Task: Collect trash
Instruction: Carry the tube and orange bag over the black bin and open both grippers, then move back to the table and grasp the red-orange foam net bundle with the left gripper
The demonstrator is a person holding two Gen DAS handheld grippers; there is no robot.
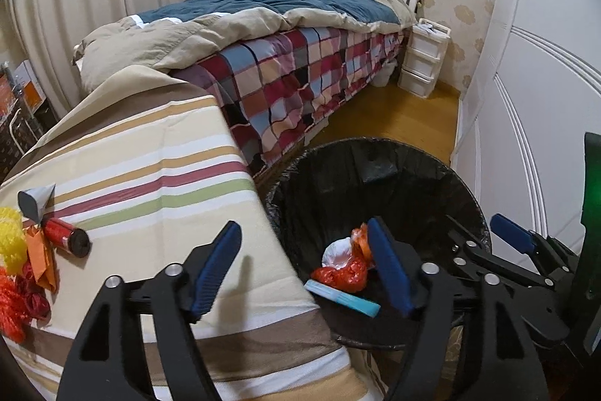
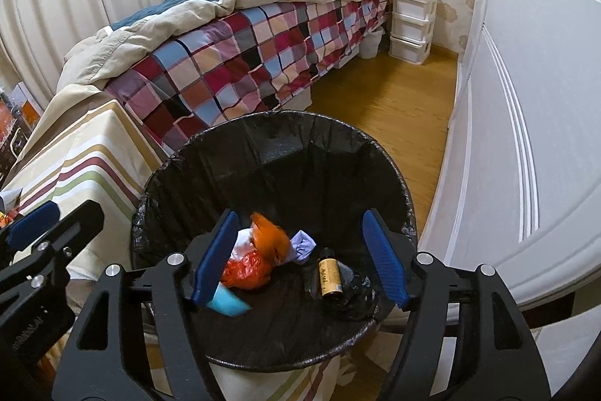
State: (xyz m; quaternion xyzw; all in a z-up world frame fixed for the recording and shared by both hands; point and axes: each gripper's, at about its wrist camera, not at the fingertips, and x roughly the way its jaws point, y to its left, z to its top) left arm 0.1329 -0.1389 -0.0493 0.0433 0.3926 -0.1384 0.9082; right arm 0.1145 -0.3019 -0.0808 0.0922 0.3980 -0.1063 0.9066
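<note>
A bin with a black liner (image 1: 375, 156) (image 2: 263, 138) stands on the floor beside the striped table (image 1: 150, 175). It holds red and orange bags (image 2: 248, 269), a light blue item (image 2: 225, 305), a lilac scrap (image 2: 304, 245) and a small brown bottle (image 2: 329, 275). An orange piece (image 2: 268, 235) is blurred between my right fingers above the bin. My right gripper (image 2: 300, 258) is open over the bin. My left gripper (image 1: 304, 265) is open and empty at the table's edge. On the table's left lie a red roll (image 1: 65, 237), orange paper (image 1: 41, 258), yellow netting (image 1: 11, 235) and a grey cone (image 1: 35, 200).
A bed with a checked cover (image 1: 293, 70) stands behind the table. White drawers (image 1: 424, 59) stand by the headboard. A white wardrobe (image 2: 526, 100) runs along the right. Wooden floor (image 2: 394, 93) lies between the bed and the wardrobe.
</note>
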